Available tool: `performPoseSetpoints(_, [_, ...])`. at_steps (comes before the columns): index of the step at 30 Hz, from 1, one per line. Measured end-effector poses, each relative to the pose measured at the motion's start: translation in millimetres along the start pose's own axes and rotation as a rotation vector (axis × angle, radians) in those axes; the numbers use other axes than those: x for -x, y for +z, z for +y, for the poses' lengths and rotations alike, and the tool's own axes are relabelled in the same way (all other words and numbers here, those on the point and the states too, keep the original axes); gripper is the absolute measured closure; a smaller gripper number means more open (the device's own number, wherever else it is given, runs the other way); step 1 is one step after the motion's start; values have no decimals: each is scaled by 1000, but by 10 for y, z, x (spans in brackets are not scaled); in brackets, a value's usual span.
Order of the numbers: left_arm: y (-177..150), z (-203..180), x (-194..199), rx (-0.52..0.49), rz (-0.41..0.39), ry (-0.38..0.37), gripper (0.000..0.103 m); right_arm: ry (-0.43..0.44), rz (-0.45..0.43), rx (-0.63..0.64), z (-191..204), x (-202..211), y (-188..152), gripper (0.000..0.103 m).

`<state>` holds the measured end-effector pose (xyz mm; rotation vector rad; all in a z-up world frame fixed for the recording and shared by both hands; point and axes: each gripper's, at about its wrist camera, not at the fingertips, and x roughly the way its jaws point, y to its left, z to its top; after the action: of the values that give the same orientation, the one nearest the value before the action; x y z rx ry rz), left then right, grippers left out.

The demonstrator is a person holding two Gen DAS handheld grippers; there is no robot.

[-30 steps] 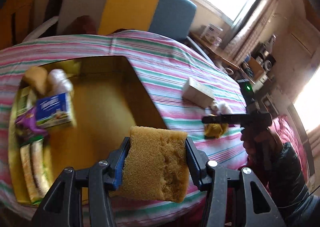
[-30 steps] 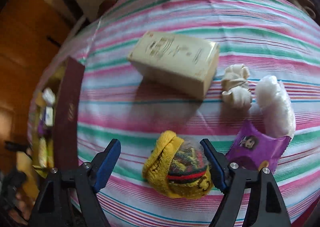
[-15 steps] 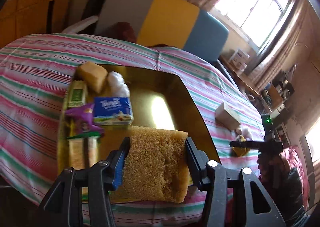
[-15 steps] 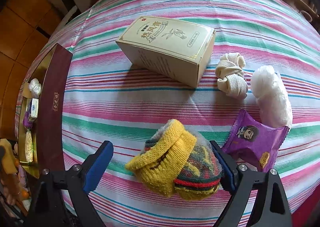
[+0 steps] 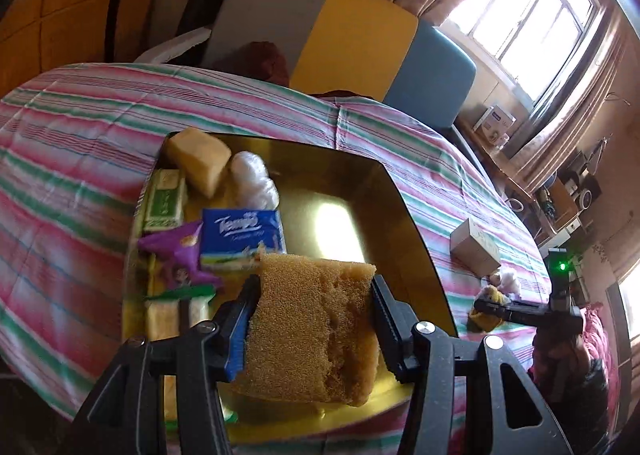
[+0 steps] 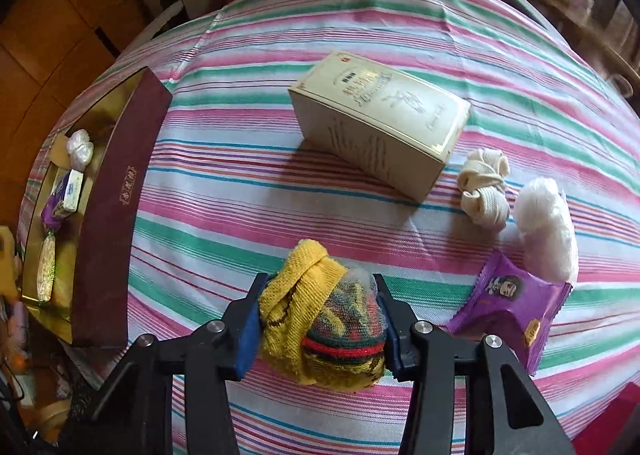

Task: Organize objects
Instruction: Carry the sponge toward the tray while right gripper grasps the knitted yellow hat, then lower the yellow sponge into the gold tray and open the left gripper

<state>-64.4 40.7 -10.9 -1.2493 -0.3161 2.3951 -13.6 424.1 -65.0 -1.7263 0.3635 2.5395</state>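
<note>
Left gripper (image 5: 314, 329) clamps a coarse tan sponge (image 5: 312, 331), porous and squeezed at the sides, held above the near edge of the gold tray (image 5: 400, 215). Right gripper (image 6: 318, 321) is closed on a yellow-and-striped knitted bundle (image 6: 320, 315) (netted), with the cream box (image 6: 380, 119) lying beyond it on the striped cloth (image 6: 240, 191).

A striped cloth (image 5: 80, 183) in pink, green and white covers the table. Behind the table stands a chair (image 5: 352, 43) with a back in grey, yellow and blue panels. To the right of the chair a bright window (image 5: 532, 11) is hung with curtains (image 5: 580, 95). Below the window, a shelf (image 5: 560, 195) holds small clutter. Left of the chair is wooden panelling (image 5: 80, 3).
</note>
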Motion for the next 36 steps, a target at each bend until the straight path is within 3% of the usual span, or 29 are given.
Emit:
performPoseSetpoints(13, [416, -173, -589, -40, 43, 44, 50, -45, 12, 66, 132, -82, 19, 53])
performPoseSetpoints(26, [908, -66, -1269, -4, 100, 102, 50, -65, 6, 104, 212, -145, 41, 53])
performPoseSetpoints(31, [1022, -36, -1526, -21, 98, 135, 49, -66, 7, 106, 216, -147, 40, 52])
performPoseSetpoints(34, [1046, 32, -1692, -18, 119, 200, 47, -66, 7, 107, 219, -145, 38, 52])
performPoseSetpoints(36, [1041, 53, -1696, -15, 118, 186, 45, -65, 7, 105, 221, -145, 36, 51])
